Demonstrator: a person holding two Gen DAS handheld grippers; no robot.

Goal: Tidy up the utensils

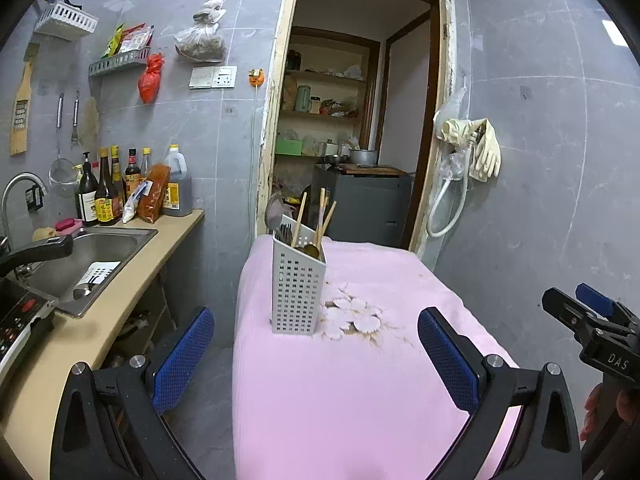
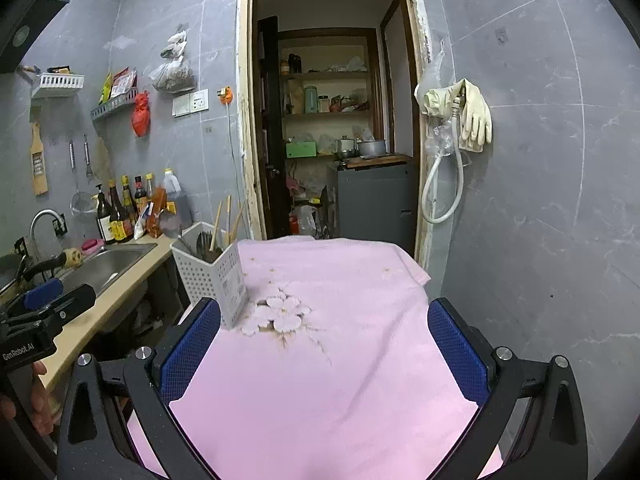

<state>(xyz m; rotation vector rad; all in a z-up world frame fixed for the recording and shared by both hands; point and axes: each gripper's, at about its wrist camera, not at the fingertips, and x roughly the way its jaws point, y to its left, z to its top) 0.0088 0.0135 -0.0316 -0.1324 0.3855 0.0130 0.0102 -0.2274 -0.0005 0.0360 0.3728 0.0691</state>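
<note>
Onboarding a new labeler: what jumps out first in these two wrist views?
The pink cloth covering the table fills the middle of both views, with a white flower pattern near its centre. A white perforated utensil holder stands upright on it at the left, with chopsticks and dark utensils inside. Both the left gripper and right gripper hang open and empty over the near edge.

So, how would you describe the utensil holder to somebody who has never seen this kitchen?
Find the table under the pink cloth facing the doorway. On its left side, beside embroidered white flowers, stands the utensil holder: a tall white perforated plastic box, the only upright object there, with wooden chopsticks sticking out.
</note>
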